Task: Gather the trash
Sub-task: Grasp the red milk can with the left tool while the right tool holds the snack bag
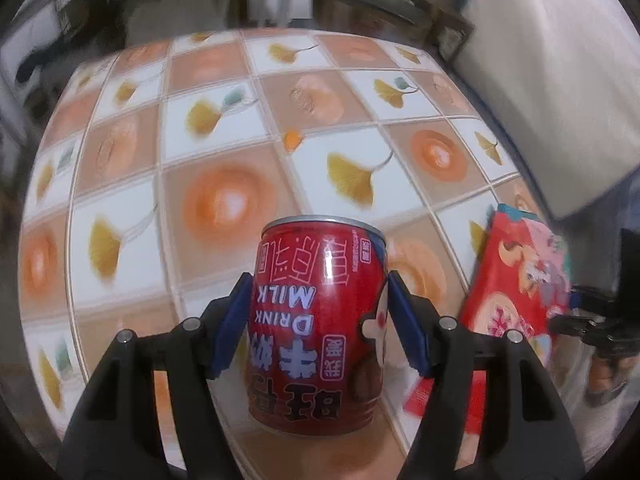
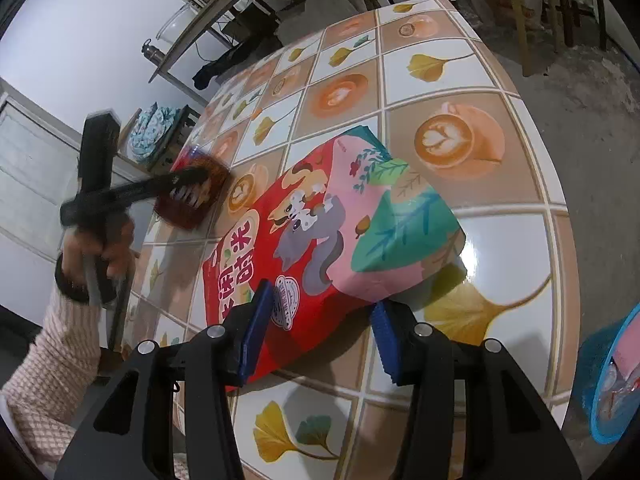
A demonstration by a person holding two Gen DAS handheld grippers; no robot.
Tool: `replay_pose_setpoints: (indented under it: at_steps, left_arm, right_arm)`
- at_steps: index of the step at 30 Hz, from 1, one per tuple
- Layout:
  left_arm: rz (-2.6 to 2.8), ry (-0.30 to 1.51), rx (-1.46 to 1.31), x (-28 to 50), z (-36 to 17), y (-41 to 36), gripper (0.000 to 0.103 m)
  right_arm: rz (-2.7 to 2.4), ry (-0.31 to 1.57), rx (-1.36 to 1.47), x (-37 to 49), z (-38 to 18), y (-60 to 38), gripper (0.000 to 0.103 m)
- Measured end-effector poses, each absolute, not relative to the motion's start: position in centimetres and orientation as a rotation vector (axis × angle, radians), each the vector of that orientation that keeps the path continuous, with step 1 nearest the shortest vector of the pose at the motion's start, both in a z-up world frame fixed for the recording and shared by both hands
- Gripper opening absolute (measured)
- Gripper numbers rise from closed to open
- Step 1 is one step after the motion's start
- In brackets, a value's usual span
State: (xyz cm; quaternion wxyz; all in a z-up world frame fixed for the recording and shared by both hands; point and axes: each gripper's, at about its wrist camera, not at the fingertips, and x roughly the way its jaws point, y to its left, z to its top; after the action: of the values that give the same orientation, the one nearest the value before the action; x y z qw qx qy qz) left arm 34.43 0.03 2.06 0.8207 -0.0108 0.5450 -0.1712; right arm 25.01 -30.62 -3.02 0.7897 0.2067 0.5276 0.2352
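I am holding my left claw (image 1: 318, 324) around the red metal milk can (image 1: 320, 320) on the tiled table (image 1: 224, 148), pads touching it, while my right claw (image 2: 320, 336), fingers apart, is reaching over the near end of the red snack bag (image 2: 320, 240) to bin both.

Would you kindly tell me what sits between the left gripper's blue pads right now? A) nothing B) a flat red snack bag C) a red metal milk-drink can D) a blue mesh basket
C: in the left wrist view, the red metal milk-drink can stands upright between the left gripper's blue pads.
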Motion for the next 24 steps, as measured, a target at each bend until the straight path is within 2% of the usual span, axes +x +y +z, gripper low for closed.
replay_pose_setpoints:
  at_steps: [3,6,13,17,24]
  left_arm:
    - [-0.36,1.139,-0.08,31.4,1.9,1.6,0.063]
    - [-0.346,1.097,-0.109,28.4,1.8,2.9,0.063]
    - [-0.334,1.015,-0.07,25.3,2.0,3.4,0.063]
    - [-0.33,0.975,-0.04,24.8,2.0,3.0,0.063]
    - [-0.317,0.913,-0.002,23.6,1.9,2.6,0.063]
  right_arm:
    - [0.503,1.145,0.495,24.4,-3.3,-31.4,0.049]
    - [0.507,1.142,0.549,24.0,-3.3,-32.1,0.063]
    - [0.451,1.115,0.616,23.6,-3.6,-32.0,0.063]
    - [0.363,1.088,0.573,23.6,-3.4,-31.1,0.045]
    - [0.339,1.049,0.597,23.1,-3.7,-30.4,0.022]
